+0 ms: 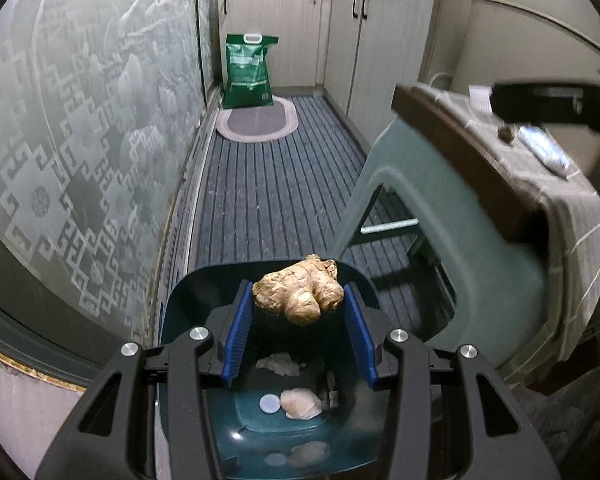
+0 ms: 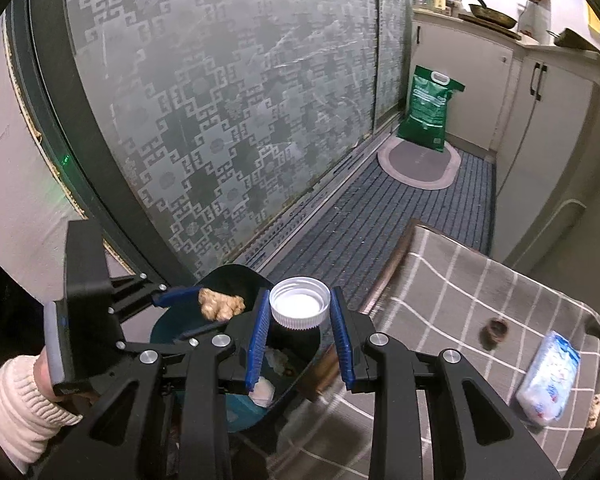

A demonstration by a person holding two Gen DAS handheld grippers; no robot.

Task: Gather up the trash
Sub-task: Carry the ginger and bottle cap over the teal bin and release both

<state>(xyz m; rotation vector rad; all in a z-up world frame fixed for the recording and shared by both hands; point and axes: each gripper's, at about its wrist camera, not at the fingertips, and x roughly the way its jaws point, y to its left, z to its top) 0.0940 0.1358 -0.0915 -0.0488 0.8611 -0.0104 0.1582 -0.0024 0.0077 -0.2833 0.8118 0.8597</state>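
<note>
- Left wrist view: the ginger root (image 1: 300,295) lies crosswise, its long axis running from one blue pad to the other, knobby lobes hanging down.
- The left tongs (image 1: 299,300) are closed on its two ends, holding it above the open dark teal bin (image 1: 204,300).
- Below the tongs, on the bin floor, lie crumpled tissue (image 1: 281,363), a pale peel scrap (image 1: 302,403) and a small white disc (image 1: 269,404).
- To the right of the tongs a checked cloth (image 1: 572,216) covers the desk.
- Right wrist view: the right tongs (image 2: 300,308) clamp a white cap (image 2: 300,307), open side facing the camera, over the bin's rim.
- Right of them, on the cloth, sit a small brown lump (image 2: 494,331) and a tissue pack (image 2: 548,378).
</note>
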